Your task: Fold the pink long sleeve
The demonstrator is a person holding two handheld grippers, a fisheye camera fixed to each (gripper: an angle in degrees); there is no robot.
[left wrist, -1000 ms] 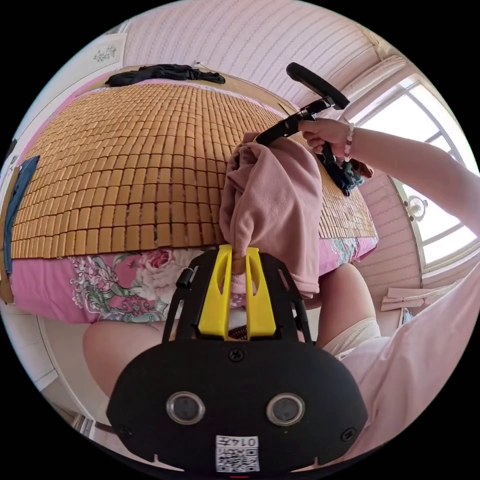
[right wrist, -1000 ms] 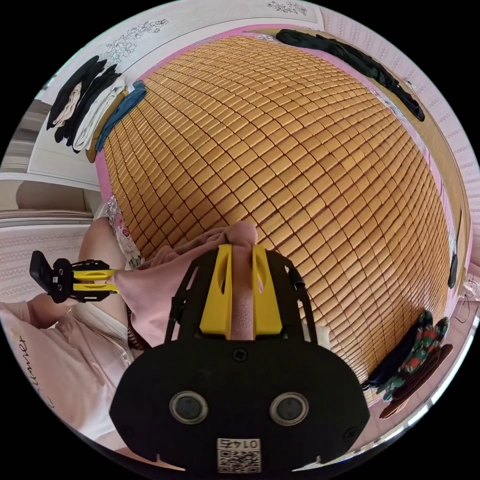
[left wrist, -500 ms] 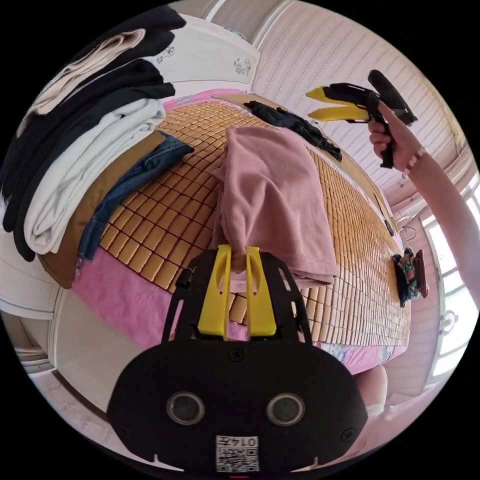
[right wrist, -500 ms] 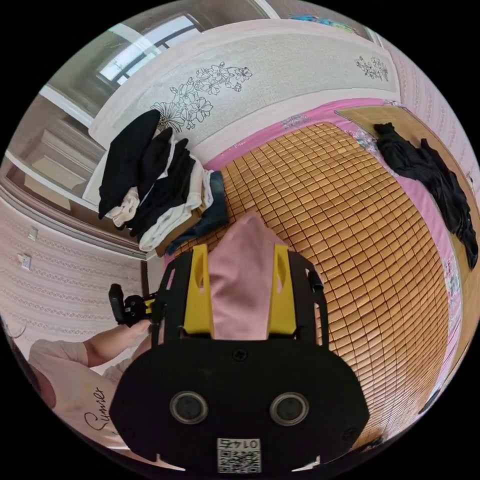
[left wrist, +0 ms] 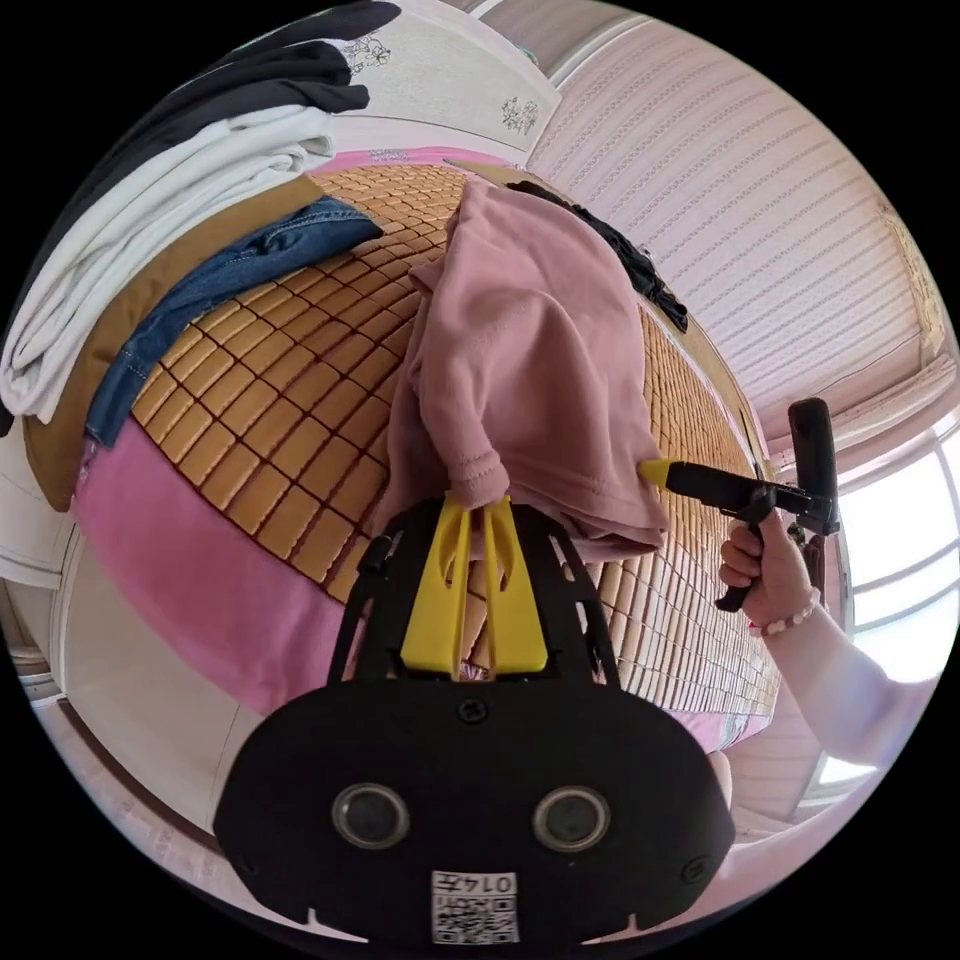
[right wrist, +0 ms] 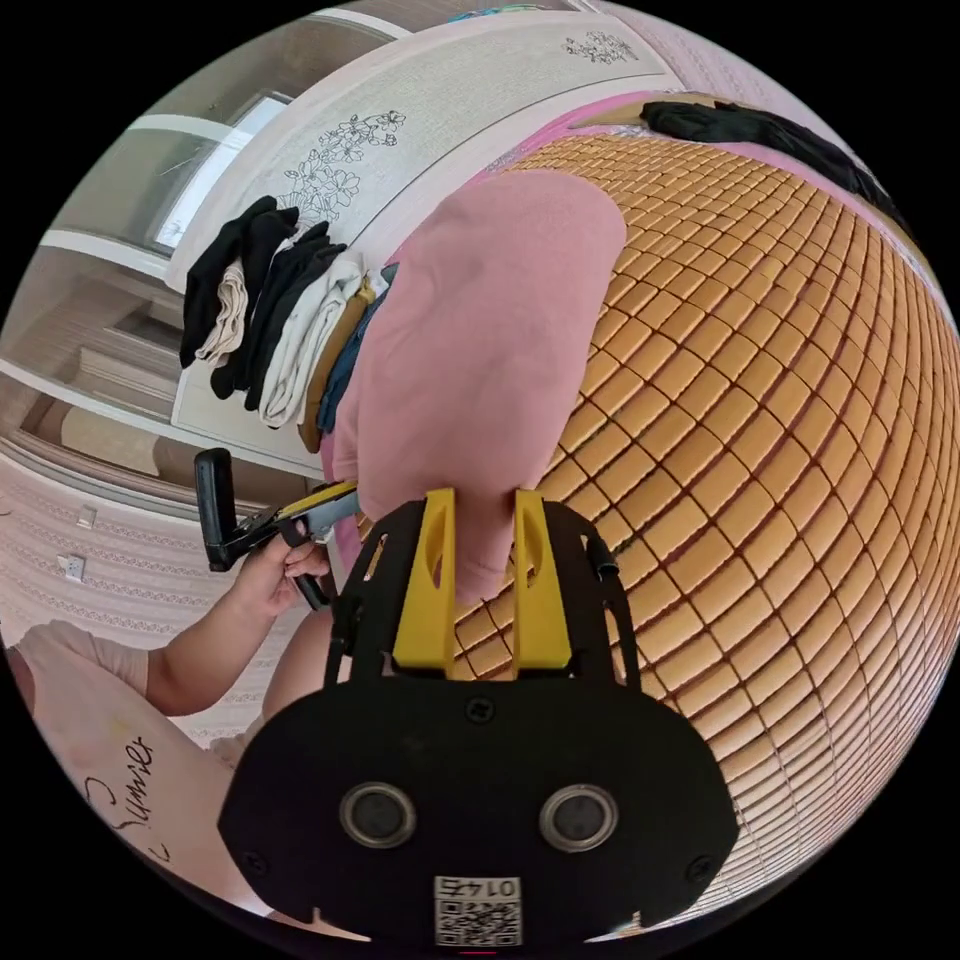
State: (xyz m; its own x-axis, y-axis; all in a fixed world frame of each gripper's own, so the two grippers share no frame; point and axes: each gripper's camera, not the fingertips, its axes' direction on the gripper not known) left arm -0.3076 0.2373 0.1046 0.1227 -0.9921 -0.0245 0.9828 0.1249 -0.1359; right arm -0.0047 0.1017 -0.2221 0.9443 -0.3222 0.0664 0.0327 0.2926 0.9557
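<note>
Holding the folded dusty-pink long-sleeve top (left wrist: 530, 370) up off the bed's woven bamboo tile mat (left wrist: 280, 400), near the mat's corner. My left tool (left wrist: 472, 512) is clamped on a stitched hem of it. My right tool (right wrist: 480, 505) has pink fabric between its yellow jaws; can't tell if they're pressing. A stack of folded dark, white, tan and denim clothes (right wrist: 290, 330) sits beside the top.
</note>
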